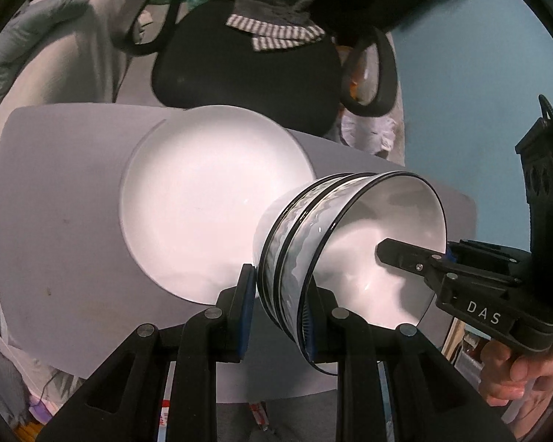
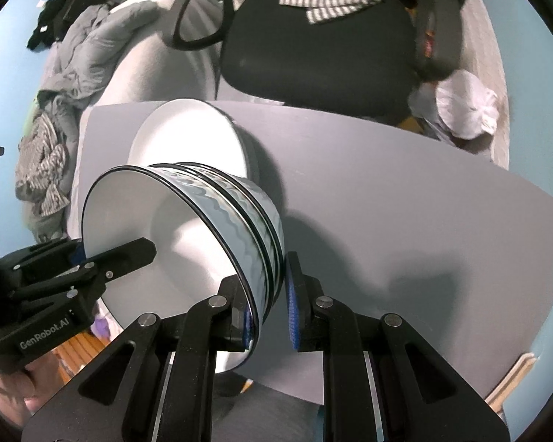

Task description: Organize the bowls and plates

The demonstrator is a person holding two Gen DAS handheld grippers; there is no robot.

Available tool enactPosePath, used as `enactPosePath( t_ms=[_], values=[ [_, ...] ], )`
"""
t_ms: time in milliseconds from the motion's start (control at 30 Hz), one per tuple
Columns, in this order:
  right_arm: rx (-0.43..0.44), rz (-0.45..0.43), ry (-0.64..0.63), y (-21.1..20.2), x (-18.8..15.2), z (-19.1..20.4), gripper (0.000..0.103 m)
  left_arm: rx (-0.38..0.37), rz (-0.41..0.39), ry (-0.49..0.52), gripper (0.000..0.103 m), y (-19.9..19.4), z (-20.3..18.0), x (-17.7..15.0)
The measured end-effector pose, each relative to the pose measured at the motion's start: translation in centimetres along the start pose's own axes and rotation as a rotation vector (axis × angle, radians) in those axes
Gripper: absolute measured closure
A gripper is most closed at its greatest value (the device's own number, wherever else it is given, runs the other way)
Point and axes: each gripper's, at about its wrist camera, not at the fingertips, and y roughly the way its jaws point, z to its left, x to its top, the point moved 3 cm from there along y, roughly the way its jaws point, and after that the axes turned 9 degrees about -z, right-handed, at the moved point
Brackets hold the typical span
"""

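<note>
A nested stack of white bowls point(image 1: 354, 243) point(image 2: 173, 228), with black rims and a blue wavy band, hangs tilted on its side just above the grey table point(image 1: 55, 221) point(image 2: 405, 202). My left gripper point(image 1: 280, 313) is shut on the near rim of the stack. My right gripper point(image 2: 267, 309) is shut on the opposite rim. Each view shows the other gripper's finger point(image 1: 402, 258) point(image 2: 129, 254) reaching inside the top bowl. A white plate point(image 1: 202, 202) point(image 2: 188, 136) lies flat on the table just behind the bowls.
A black office chair point(image 1: 247, 66) point(image 2: 313, 44) with a striped cloth point(image 2: 331, 3) stands past the table's far edge. Crumpled clothes point(image 2: 77, 55) lie at the left and a plastic bag point(image 2: 464, 107) at the right. The table's right part point(image 2: 424, 258) is bare.
</note>
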Motion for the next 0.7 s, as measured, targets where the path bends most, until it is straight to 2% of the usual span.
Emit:
enactPosePath(
  t_ms=[333, 700],
  values=[
    [0.009, 0.035, -0.054, 2.9, 2.1, 3.3, 0.087, 0.018, 0.007, -0.075, 0.081, 0.5, 4.4, 0.7],
    [-0.003, 0.056, -0.064, 4.6, 3.4, 4.9, 0.087, 0.021, 0.034, -0.094, 0.081, 1.8, 6.5, 1.3]
  ],
)
